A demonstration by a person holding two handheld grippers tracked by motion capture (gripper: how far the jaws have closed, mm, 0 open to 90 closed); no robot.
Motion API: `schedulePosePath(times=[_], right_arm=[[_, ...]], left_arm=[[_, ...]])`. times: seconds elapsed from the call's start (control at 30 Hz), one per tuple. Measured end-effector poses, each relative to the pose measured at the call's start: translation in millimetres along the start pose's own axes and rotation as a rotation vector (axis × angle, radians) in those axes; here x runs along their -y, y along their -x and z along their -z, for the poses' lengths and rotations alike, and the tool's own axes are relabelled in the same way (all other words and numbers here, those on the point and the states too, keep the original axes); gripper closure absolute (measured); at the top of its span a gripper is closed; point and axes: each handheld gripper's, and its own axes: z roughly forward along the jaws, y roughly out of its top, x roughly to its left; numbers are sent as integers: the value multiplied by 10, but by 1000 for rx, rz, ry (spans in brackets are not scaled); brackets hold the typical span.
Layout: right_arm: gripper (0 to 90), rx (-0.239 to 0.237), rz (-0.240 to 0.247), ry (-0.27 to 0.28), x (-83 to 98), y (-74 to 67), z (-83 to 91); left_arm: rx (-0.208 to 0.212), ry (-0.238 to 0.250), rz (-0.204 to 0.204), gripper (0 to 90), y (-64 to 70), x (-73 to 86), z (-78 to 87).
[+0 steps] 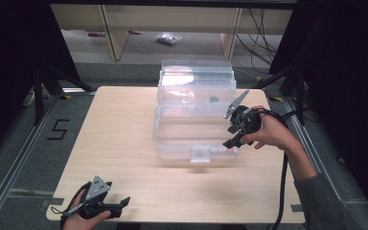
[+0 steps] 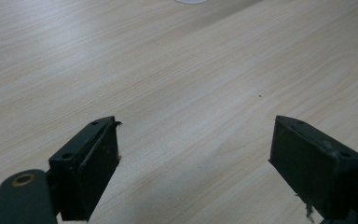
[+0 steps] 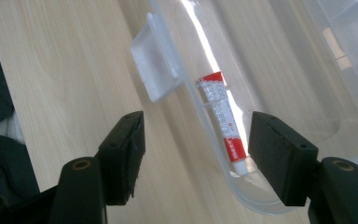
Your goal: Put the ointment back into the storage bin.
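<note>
You've got a light wood table [image 1: 124, 143]; clear plastic box [image 1: 194, 120] sits on it, right of centre, lid open.

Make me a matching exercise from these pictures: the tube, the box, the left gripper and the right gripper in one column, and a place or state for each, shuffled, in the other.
Things:
1. tube
2. box
3. left gripper
4. right gripper

Places or states:
A. open, at the table's near left corner
B. clear plastic, lid open
C. red and white, lying inside along the front wall
D. open, at the box's front right corner

Pairs: 1-C, 2-B, 3-A, 4-D
</note>
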Motion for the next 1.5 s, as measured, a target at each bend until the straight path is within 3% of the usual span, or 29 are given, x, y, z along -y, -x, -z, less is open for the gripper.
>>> schedulePosePath(times=[0.3, 0.33, 0.37, 0.47, 0.57, 0.73, 0.77, 0.83, 0.87, 0.9, 1.03, 1.1, 1.13, 1.17, 1.23, 1.4, 1.43, 1.5], right_arm=[[316, 18, -49, 29, 31, -89, -34], [316, 17, -37, 33, 32, -101, -47], [318, 18, -58, 29, 35, -128, -47], [313, 2, -28, 40, 43, -165, -82], [308, -1, -58, 41, 65, -227, -94], [304, 1, -45, 59, 122, -249, -93], [303, -3, -74, 56, 137, -271, -95], [301, -2, -83, 54, 162, -282, -114], [300, -1, -54, 64, 172, -267, -131], [299, -9, -85, 58, 184, -298, -135], [287, 1, -78, 66, 212, -325, -166], [282, -6, -101, 62, 222, -362, -176], [280, -3, -82, 70, 226, -358, -186], [277, -8, -102, 70, 234, -383, -193], [269, -4, -87, 81, 244, -387, -218], [263, -16, -115, 86, 290, -460, -276], [261, -5, -89, 94, 297, -449, -294], [258, -5, -120, 87, 314, -488, -309]], left_arm=[[-5, -3, 1, 150, -2, -2, 5], [-3, -3, 0, 150, -3, -2, 5], [-3, -4, 1, 150, -2, -2, 4], [-9, -7, -11, 150, 2, -5, 17], [-11, 2, -8, 149, 8, -3, 19], [-12, -7, -16, 150, 11, -9, 30], [-14, -6, -10, 150, 17, -8, 29], [-22, 5, -5, 150, 26, -8, 24], [-19, 4, -8, 150, 28, -8, 30], [-12, 11, 1, 149, 38, -7, 30], [-14, 7, -12, 150, 36, -10, 43], [-22, 13, -6, 150, 43, -7, 42], [-27, 10, -11, 150, 39, -5, 42], [-35, 18, -5, 150, 45, -2, 35], [-37, 13, -3, 150, 53, -3, 52], [-36, 17, -7, 150, 47, -1, 60], [-34, 16, -11, 149, 49, -1, 68], [-32, 7, -18, 150, 54, -2, 83]])
